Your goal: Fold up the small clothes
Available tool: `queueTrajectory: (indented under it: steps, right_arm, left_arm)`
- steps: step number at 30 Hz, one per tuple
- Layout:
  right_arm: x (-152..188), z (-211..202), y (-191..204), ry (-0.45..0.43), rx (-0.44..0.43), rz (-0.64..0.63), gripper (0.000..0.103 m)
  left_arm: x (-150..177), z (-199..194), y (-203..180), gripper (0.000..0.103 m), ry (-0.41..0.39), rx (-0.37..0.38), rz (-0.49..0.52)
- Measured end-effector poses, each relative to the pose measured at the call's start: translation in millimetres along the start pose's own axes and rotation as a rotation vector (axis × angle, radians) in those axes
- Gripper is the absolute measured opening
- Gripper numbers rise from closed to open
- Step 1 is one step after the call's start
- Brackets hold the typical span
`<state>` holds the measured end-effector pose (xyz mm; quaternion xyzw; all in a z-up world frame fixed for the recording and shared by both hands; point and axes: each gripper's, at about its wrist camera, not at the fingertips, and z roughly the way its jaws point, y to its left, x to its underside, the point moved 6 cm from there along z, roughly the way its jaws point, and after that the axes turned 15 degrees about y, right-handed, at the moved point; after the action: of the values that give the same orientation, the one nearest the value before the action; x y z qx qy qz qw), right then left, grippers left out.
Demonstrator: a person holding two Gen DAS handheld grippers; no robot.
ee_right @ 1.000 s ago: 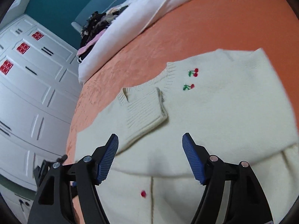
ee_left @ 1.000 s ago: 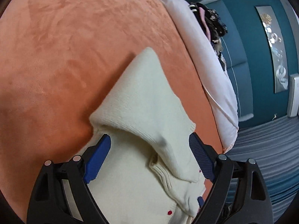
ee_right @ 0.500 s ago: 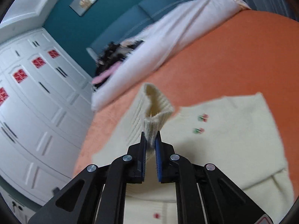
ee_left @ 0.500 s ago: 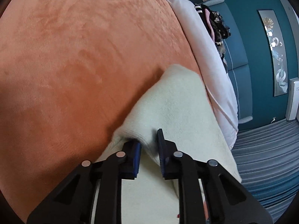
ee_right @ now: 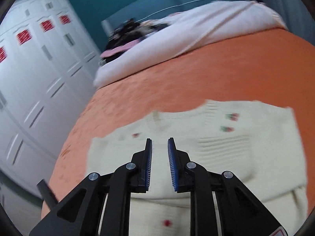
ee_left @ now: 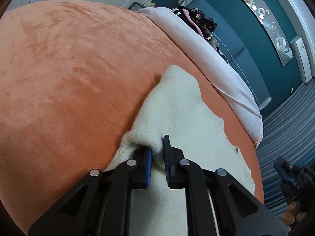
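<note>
Lying on the orange bed [ee_left: 74,82], the cream cardigan [ee_right: 226,157] shows its cherry motifs [ee_right: 231,116] and red buttons [ee_right: 167,222] only in the blurred right wrist view. The left wrist view alone shows the left tongs [ee_left: 157,155] clamped on a raised fold of it. The right tongs [ee_right: 159,153] stand slightly apart above the knit, having just been opening, with nothing between them; no writing is legible anywhere.

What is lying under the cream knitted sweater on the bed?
The cream sweater lies spread on an orange bedspread, which shows all around it. Whatever sits directly beneath the knit is covered. The left gripper pinches a fold of it; the right gripper holds nothing.
</note>
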<state>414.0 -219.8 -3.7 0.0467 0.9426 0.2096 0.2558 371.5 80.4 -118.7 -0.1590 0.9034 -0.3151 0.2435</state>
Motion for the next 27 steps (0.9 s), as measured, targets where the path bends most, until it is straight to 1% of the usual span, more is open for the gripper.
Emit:
queueTrajectory:
  steps: [2, 3, 4, 6, 8, 9, 10, 11, 12, 14, 16, 18, 19, 21, 22, 23, 24, 25, 26, 27]
  right_arm:
    - [-11, 48, 59, 0.146, -0.116, -0.139, 0.016]
    - [-12, 72, 84, 0.216, -0.151, -0.193, 0.012]
    - [-15, 98, 106, 0.273, -0.152, -0.248, 0.011]
    - [-17, 142, 136, 0.347, -0.103, -0.338, 0.010]
    - [-20, 180, 153, 0.405, -0.065, -0.380, 0.010]
    - [-20, 198, 158, 0.432, -0.027, -0.394, 0.010]
    - [-21, 217, 157, 0.447, 0.052, -0.405, 0.005]
    - [-20, 234, 150, 0.455, 0.111, -0.414, 0.001]
    - [-22, 243, 147, 0.437, 0.114, -0.416, 0.000]
    - [-31, 249, 142, 0.422, 0.083, -0.339, 0.000]
    - [-39, 237, 138, 0.402, 0.036, -0.267, 0.000]
    - [-40, 195, 128, 0.293, 0.009, -0.220, 0.004]
    - [-38, 166, 116, 0.239, -0.012, -0.188, 0.007]
    - [-22, 108, 74, 0.156, -0.051, -0.084, 0.007]
    - [-10, 79, 45, 0.125, -0.030, -0.029, 0.009]
    - [1, 53, 16, 0.089, 0.009, 0.021, 0.011]
    - [13, 25, -19, 0.056, 0.068, 0.090, 0.021]
    - [24, 3, -54, 0.025, 0.114, 0.179, 0.043]
    - [33, -12, -83, 0.000, 0.126, 0.268, 0.065]
    - [43, -22, -111, -0.014, 0.131, 0.356, 0.067]
  left_arm:
    - [2, -1, 2, 0.011, -0.013, 0.019, 0.006]
    - [1, 0, 1, 0.011, -0.018, 0.020, 0.010]
    - [1, 0, -1, 0.011, -0.023, 0.019, 0.015]
    - [2, 0, -1, 0.011, -0.033, 0.023, 0.023]
    - [3, 0, 0, 0.011, -0.044, 0.021, 0.031]
    - [4, 1, 0, 0.011, -0.048, 0.015, 0.037]
    - [5, 2, 0, 0.011, -0.054, 0.009, 0.043]
    - [4, 3, 0, 0.011, -0.055, 0.005, 0.044]
    - [4, 4, 1, 0.011, -0.057, 0.008, 0.043]
    - [4, 4, 3, 0.011, -0.062, 0.025, 0.039]
    - [3, 4, 4, 0.011, -0.065, 0.035, 0.038]
    - [3, 4, 5, 0.011, -0.065, 0.040, 0.038]
    - [3, 4, 5, 0.011, -0.064, 0.038, 0.038]
    - [3, 4, 5, 0.011, -0.063, 0.031, 0.040]
    - [4, 3, 4, 0.011, -0.061, 0.027, 0.040]
    - [4, 3, 3, 0.011, -0.060, 0.021, 0.041]
    - [4, 3, 2, 0.011, -0.058, 0.015, 0.042]
    - [3, 3, 2, 0.011, -0.055, 0.009, 0.042]
    - [3, 3, 1, 0.011, -0.053, 0.004, 0.042]
    - [3, 3, 1, 0.011, -0.051, -0.002, 0.042]
